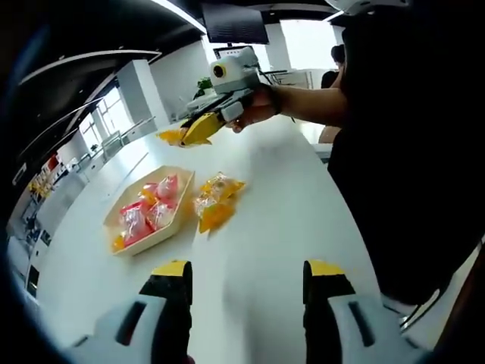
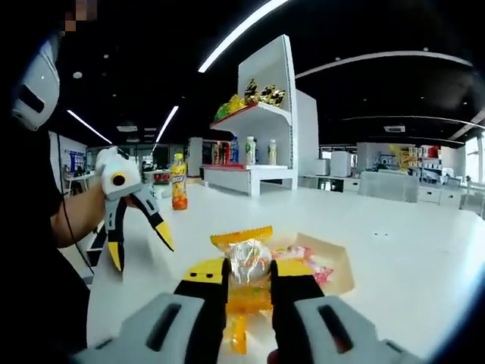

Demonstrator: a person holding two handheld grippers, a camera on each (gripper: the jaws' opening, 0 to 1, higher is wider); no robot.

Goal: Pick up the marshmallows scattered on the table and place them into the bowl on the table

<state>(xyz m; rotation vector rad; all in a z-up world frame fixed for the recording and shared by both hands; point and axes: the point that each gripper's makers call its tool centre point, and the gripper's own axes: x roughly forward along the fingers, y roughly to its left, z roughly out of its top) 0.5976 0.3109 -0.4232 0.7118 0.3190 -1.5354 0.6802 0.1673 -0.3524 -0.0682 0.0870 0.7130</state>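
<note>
Yellow-wrapped marshmallow packet [image 2: 246, 277] sits clamped in the right gripper [image 2: 248, 282], raised above the wooden bowl [image 2: 339, 267] for release, while the left gripper [image 1: 246, 282] waits with jaws apart over table [image 1: 273, 220] near loose packets [image 1: 216, 201].

Your left gripper [image 1: 246, 292] sits at 6 o'clock in the left gripper view, jaws spread wide apart with nothing between them. In the right gripper view it hangs at 9 o'clock, tips pointing down, held in your hand. Your right gripper [image 2: 248, 282] rises at 6 o'clock in its own view, jaws pinched on a packet; your right hand [image 1: 256, 106] grips it at 12 o'clock.
</note>
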